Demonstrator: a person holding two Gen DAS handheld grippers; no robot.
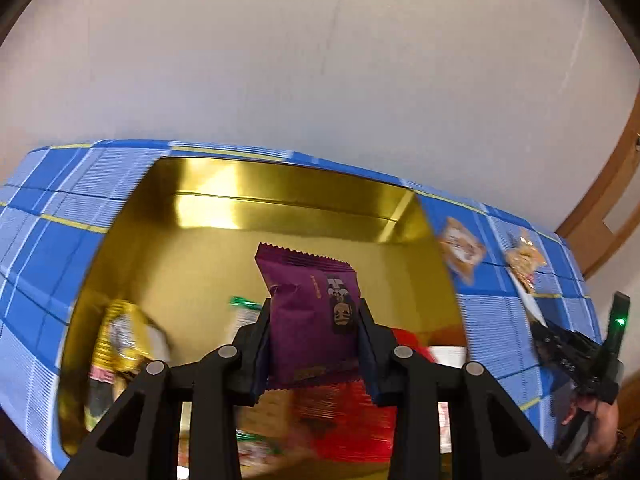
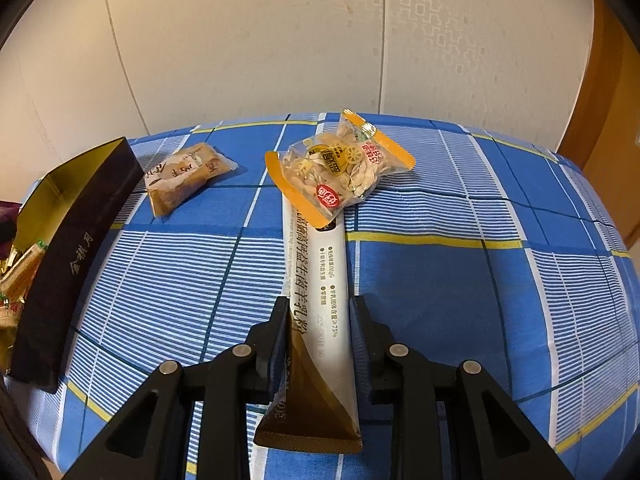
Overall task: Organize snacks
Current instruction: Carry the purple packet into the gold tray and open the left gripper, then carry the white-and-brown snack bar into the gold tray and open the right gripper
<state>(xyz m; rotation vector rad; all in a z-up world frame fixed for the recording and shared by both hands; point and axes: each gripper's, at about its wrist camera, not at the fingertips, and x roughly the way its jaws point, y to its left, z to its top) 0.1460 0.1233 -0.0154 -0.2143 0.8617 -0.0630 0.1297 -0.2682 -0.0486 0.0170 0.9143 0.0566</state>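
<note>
the left gripper (image 1: 316, 340) has its fingers narrowed onto a purple snack packet (image 1: 312, 312), gripped by its side edges and held over the open gold-lined tin (image 1: 280, 200), whose floor already carries a yellow wrapper at about 8 o'clock and red packets at about 6 o'clock in the left wrist view. the step in hand looks like dropping this packet in, and doing it well likely means lowering toward the bare gold floor at 12 o'clock of the packet before letting go, so it lies flat rather than tipping onto the pile. the view is blurred low down, so how close the packet sits to the red ones i cannot tell. the right gripper (image 2: 319, 344) has its fingers closed narrow on a long white and brown stick sachet (image 2: 320, 292), which runs away toward 12 o'clock; its far end sits under, or at least touching, an orange-edged clear bag of chips (image 2: 340, 168). lifting it well probably calls for drawing the sachet back toward 6 o'clock or raising it slowly, so the bag slides off rather than being flung. a brown snack packet (image 2: 184, 178) lies at 10 o'clock on the blue checked cloth (image 2: 480, 280), just beside the tin's dark wall (image 2: 80, 240) at 9 o'clock.
</note>
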